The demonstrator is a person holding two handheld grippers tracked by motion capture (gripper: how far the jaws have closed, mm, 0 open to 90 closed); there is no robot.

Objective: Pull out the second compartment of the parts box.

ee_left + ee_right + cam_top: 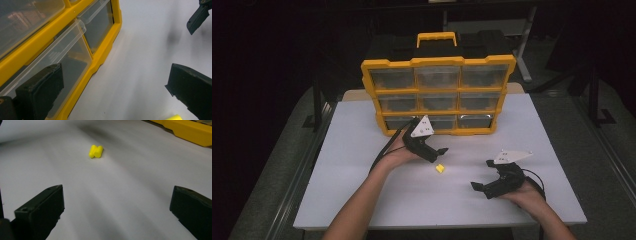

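Organizer [438, 95]: yellow frame, 3x3 clear drawers, upright at table's far side; black body behind
Handle [436, 38]: yellow, on top
Bottom drawer [65, 53]: clear, front edge w/ lip
Small piece [440, 169]: yellow, lying on table in front of organizer, apart from it
Table [362, 150]: white top; dark surrounds

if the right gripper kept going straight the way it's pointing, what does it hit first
Most likely the small yellow piece lying on the white table. In the right gripper view it sits ahead of the open right gripper, slightly left of centre, with bare tabletop between. Depth is hard to judge, so it might slip just past.
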